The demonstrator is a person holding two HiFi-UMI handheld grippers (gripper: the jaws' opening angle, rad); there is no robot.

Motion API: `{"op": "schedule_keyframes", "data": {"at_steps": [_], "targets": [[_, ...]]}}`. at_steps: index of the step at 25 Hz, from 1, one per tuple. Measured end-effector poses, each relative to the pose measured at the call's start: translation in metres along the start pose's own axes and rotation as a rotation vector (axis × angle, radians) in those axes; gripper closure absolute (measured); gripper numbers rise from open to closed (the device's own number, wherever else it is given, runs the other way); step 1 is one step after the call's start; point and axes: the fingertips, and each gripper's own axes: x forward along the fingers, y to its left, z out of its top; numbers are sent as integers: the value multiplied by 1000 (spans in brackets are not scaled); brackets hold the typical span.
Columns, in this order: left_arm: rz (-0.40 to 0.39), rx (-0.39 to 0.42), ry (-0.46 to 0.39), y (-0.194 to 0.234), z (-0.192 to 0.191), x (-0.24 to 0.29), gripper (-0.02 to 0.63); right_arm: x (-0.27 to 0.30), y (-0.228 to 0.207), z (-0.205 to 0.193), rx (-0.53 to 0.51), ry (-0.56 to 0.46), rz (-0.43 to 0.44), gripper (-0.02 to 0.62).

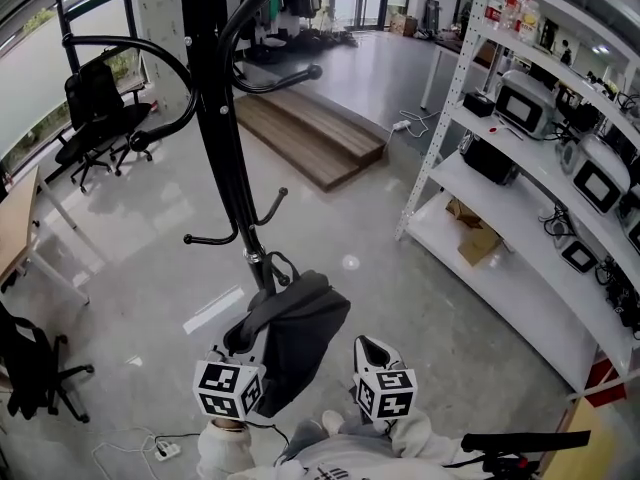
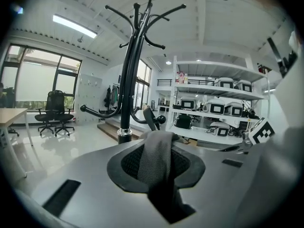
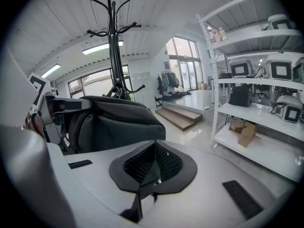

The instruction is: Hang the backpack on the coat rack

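The black coat rack (image 1: 222,118) stands just ahead, its curved hooks (image 1: 225,236) spreading at several heights. A dark grey backpack (image 1: 300,333) hangs by its grey mesh strap (image 2: 159,158) from my left gripper (image 1: 243,338), which is shut on that strap. In the left gripper view the rack's pole (image 2: 128,80) rises right behind the strap. My right gripper (image 1: 372,352) hovers to the right of the bag, apart from it, its pads shut together on nothing (image 3: 154,167). In the right gripper view the backpack (image 3: 114,122) sits at the left with the rack (image 3: 112,42) behind it.
White shelving (image 1: 520,183) with appliances and a cardboard box runs along the right. A low wooden platform (image 1: 310,133) lies beyond the rack. Office chairs (image 1: 100,108) stand at the far left, a desk (image 1: 15,218) and another chair (image 1: 30,368) nearer. A power strip (image 1: 165,451) lies on the floor.
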Motion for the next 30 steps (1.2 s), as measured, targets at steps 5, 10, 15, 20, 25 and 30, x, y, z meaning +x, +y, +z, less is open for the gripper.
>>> {"op": "schedule_keyframes", "data": {"at_steps": [5, 10, 15, 20, 25, 30], "targets": [[21, -13, 5, 14, -7, 9, 532, 4, -4, -4, -5, 20, -10, 583], [30, -11, -2, 24, -14, 18, 532, 6, -8, -6, -9, 35, -15, 583], [42, -26, -9, 33, -20, 24, 532, 8, -10, -7, -11, 47, -18, 583], [68, -83, -7, 44, -36, 28, 532, 7, -12, -11, -15, 56, -23, 583], [82, -95, -17, 52, -40, 30, 531, 6, -17, -17, -14, 71, -30, 583], [64, -93, -24, 55, -47, 37, 525, 7, -16, -19, -22, 81, -21, 583]]}}
